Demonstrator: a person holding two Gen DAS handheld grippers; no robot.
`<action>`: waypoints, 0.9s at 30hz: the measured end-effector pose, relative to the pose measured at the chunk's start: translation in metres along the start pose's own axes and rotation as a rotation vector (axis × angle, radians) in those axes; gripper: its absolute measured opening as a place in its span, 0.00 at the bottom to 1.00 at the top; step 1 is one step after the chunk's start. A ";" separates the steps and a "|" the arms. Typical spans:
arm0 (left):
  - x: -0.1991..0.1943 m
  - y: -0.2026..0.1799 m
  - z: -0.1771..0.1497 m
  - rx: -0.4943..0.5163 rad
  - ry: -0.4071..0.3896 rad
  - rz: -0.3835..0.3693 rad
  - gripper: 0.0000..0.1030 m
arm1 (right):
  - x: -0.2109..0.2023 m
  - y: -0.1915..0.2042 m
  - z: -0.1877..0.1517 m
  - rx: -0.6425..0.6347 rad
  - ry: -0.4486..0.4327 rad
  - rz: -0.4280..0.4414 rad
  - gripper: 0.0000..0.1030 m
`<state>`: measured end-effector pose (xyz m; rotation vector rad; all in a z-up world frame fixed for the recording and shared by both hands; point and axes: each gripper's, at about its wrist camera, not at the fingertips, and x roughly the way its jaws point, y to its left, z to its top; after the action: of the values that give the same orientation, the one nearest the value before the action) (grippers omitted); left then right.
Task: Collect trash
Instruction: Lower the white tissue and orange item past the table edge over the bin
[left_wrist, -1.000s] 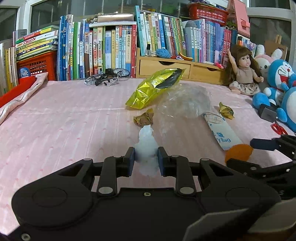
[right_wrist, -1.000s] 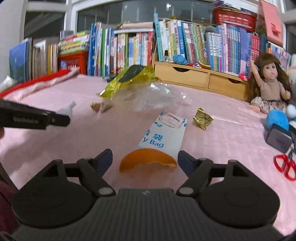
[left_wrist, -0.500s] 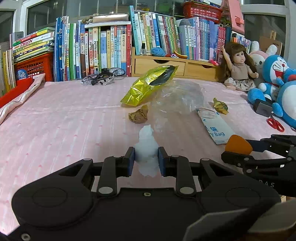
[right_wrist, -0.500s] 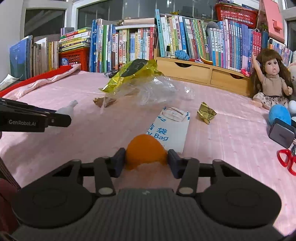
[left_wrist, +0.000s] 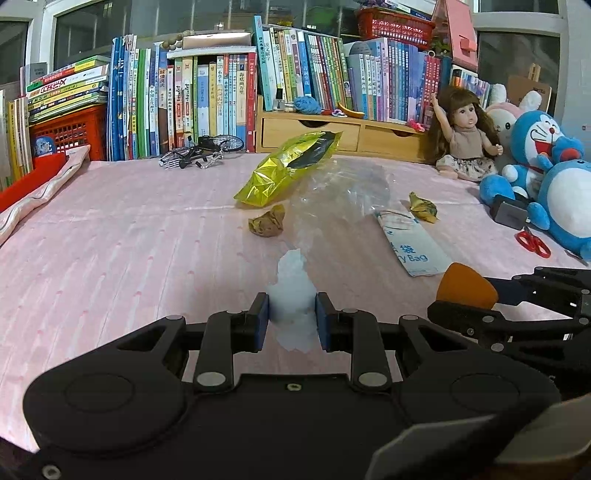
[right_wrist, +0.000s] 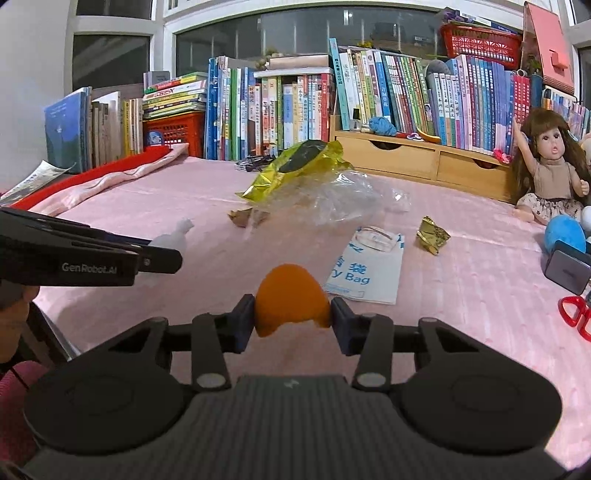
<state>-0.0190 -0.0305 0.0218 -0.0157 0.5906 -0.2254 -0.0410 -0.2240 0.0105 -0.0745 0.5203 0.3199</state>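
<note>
My left gripper (left_wrist: 291, 319) is shut on a crumpled white tissue (left_wrist: 292, 291), held above the pink bedspread. To its right, my right gripper (right_wrist: 291, 317) is shut on a piece of orange peel (right_wrist: 290, 297), also seen as orange peel (left_wrist: 466, 286) in the left wrist view. Farther back on the bedspread lie a yellow foil bag (left_wrist: 288, 168), a clear plastic bag (left_wrist: 343, 192), a brown crumpled paper (left_wrist: 267, 221), a gold foil wrapper (left_wrist: 423, 206) and a white-blue flat bag (left_wrist: 412, 243).
Books and a wooden drawer unit (left_wrist: 332, 129) line the back. A doll (left_wrist: 467, 136) and blue plush toys (left_wrist: 539, 155) sit at the right, with red scissors (left_wrist: 532, 242) and a grey box (left_wrist: 509, 216). A folded red-pink cloth (left_wrist: 33, 188) lies at the left.
The right gripper closed on the orange peel and lifted it off the bedspread. The left gripper kept its hold on the tissue and drew back slightly.
</note>
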 end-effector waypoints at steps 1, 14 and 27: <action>-0.003 -0.001 -0.001 0.001 -0.004 0.001 0.24 | -0.003 0.001 -0.001 0.003 -0.002 0.003 0.47; -0.068 -0.020 -0.048 0.031 0.009 -0.082 0.24 | -0.052 0.020 -0.031 0.007 -0.017 0.068 0.47; -0.083 -0.008 -0.107 0.007 0.217 -0.141 0.25 | -0.076 0.023 -0.073 0.007 0.097 0.187 0.47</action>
<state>-0.1464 -0.0149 -0.0206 -0.0266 0.8056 -0.3687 -0.1453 -0.2348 -0.0142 -0.0342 0.6265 0.4989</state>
